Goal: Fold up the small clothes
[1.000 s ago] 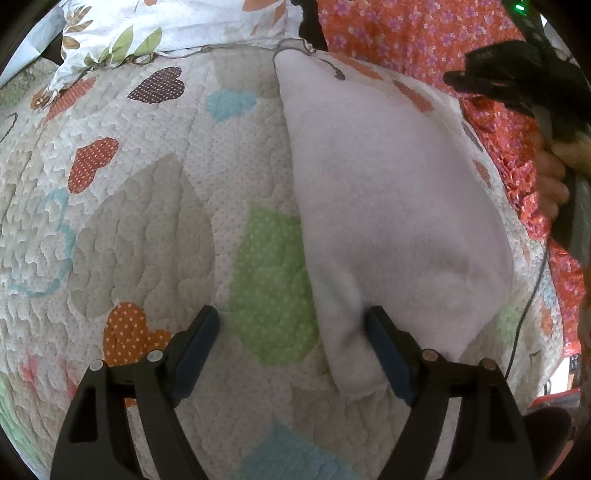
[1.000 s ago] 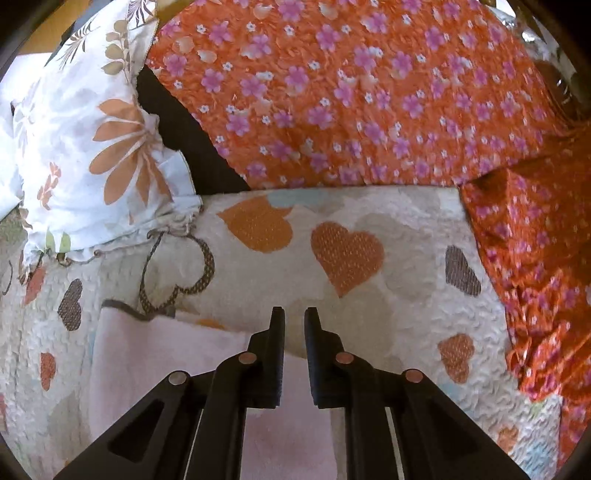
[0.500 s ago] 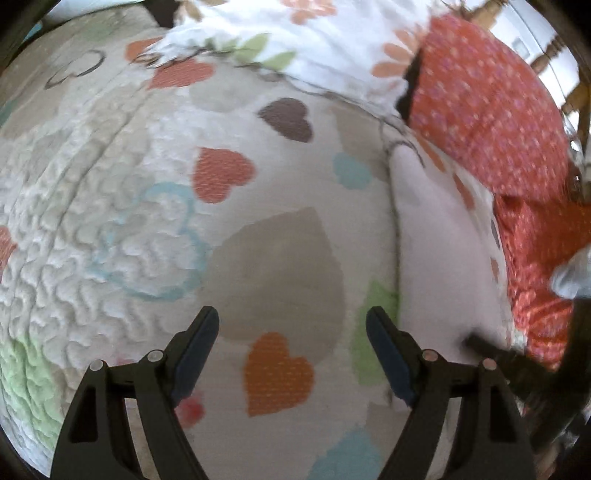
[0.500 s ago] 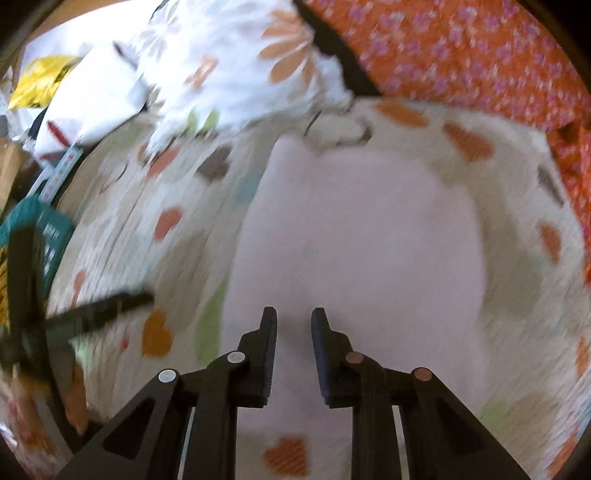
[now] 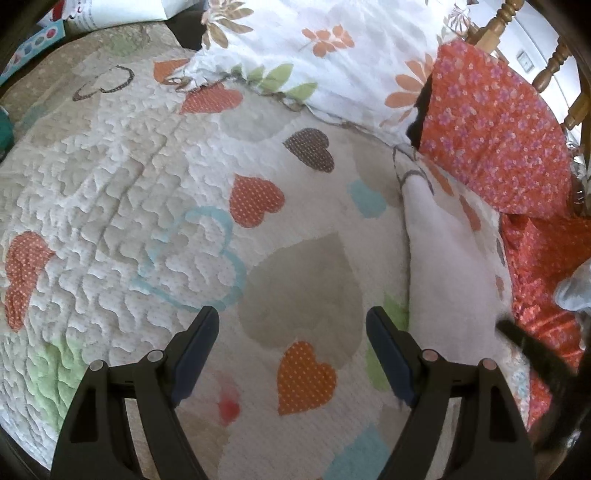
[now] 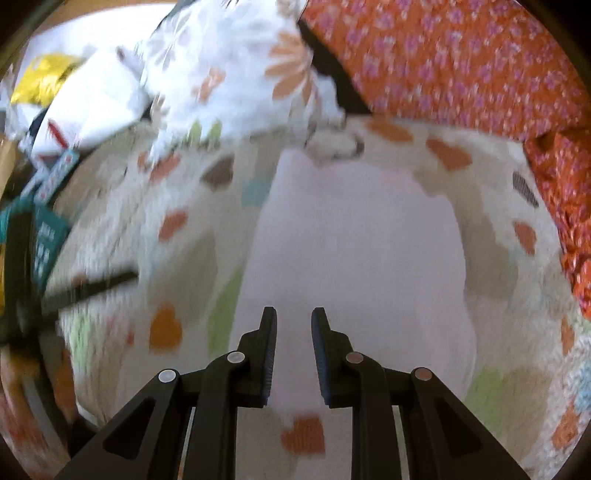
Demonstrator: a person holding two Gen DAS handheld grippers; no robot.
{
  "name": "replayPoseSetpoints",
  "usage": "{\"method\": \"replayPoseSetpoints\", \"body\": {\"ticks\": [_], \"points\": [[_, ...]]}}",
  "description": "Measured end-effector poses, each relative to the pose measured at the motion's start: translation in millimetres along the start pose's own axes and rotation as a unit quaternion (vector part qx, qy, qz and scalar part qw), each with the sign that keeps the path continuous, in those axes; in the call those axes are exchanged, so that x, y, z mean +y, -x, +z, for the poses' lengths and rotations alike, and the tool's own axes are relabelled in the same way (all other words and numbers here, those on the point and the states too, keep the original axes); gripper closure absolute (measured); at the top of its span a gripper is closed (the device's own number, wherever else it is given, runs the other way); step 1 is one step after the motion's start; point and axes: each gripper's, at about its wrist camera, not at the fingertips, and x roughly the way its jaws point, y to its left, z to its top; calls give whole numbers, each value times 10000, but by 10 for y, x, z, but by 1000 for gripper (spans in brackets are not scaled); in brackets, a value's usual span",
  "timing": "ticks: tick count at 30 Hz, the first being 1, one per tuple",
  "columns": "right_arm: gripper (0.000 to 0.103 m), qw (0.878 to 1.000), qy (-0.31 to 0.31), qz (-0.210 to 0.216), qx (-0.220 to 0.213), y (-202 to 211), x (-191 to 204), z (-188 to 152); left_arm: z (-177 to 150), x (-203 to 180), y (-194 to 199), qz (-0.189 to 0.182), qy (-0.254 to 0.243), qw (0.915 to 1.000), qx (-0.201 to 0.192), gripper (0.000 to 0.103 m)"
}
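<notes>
A folded pale pink cloth (image 5: 443,266) lies flat on the heart-patterned quilt (image 5: 147,184). In the left wrist view it sits to the right of my left gripper (image 5: 291,317), which is wide open over bare quilt with nothing between its fingers. The right wrist view is blurred. There the cloth (image 6: 354,258) fills the middle, and my right gripper (image 6: 294,317) hovers over its near part, jaws a narrow gap apart and holding nothing. A dark finger of the right gripper (image 5: 532,350) shows at the right edge of the left wrist view.
A white floral pillow (image 5: 332,55) and an orange flowered cover (image 5: 495,129) lie along the far side of the quilt. A wooden spindle frame (image 5: 498,26) stands behind them. Papers and boxes (image 6: 55,110) crowd the left. A grey cloth (image 5: 576,291) peeks in at the right.
The left gripper has swung left off the cloth, which now lies right of its fingers. The right gripper has drawn back from the cloth's far edge and its jaws stand slightly wider apart.
</notes>
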Motion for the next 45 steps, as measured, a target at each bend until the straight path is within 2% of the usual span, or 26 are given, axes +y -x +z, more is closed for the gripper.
{"method": "replayPoseSetpoints", "body": {"ticks": [2,3,4,5,6,7,8,10,12,13,14,15,17,19,21,23,25,29,33,35,37,42,45], "points": [[82,9998,-71,-30,-194,-186,6,176,13,1,-20,22,25,10000,14,22],[82,9999,-97,3,-115,-351,6,243,12,8,-25,16,35,10000,31,22],[82,9996,-227,132,132,-569,4,282,10,14,-28,14,36,10000,45,22],[79,9962,-553,359,564,-865,-83,266,11,18,-27,21,34,10000,48,22],[79,9933,-859,567,532,-995,-174,228,11,24,-23,26,31,10000,46,22],[79,9903,-1135,754,271,-997,-269,209,12,31,-18,23,25,10000,47,22],[79,9854,-1401,933,254,-1006,-356,211,11,40,-10,16,27,10000,48,22],[79,9841,-1421,968,435,-995,-382,250,21,53,3,-18,40,10000,47,22],[79,9869,-1237,827,625,-907,-339,343,31,62,12,-31,64,10000,32,22],[74,9868,-1248,871,557,-813,-347,391,33,64,19,-33,82,10000,13,22],[64,9844,-1360,1070,316,-694,-371,429,33,63,26,-32,89,10000,-1,22],[48,9799,-1499,1304,153,-617,-396,440,34,59,27,-28,89,10000,-11,22],[38,9627,-1908,1914,137,-650,-466,481,33,54,19,-20,82,10000,3,22],[38,9471,-2154,2347,397,-862,-482,468,28,44,1,-2,51,10000,47,22],[40,9370,-2335,2495,725,-1131,-509,341,11,29,-23,21,19,10000,95,22],[44,9348,-2400,2577,466,-1142,-538,223,0,11,-37,18,-15,9999,121,22],[44,9356,-2314,2624,468,-1068,-533,197,-1,5,-48,35,-44,9999,117,22],[43,9343,-2110,2773,757,-841,-543,31,17,18,-63,12,16,9999,120,22],[43,9285,-2022,2901,1130,-699,-629,-357,10,-13,-57,24,-17,10000,89,22],[43,9289,-2035,2756,1407,-692,-685,-581,0,-44,-67,51,-65,9999,88,22],[43,9290,-2046,2728,1437,-616,-746,-700,-17,-86,-82,86,-123,9999,78,22],[40,9549,-1539,2263,1154,-180,-812,-708,-107,-277,-44,184,-341,9991,-141,22],[38,9768,-1096,1659,794,70,-853,-617,-194,-413,75,302,-558,9969,-476,22]]}}
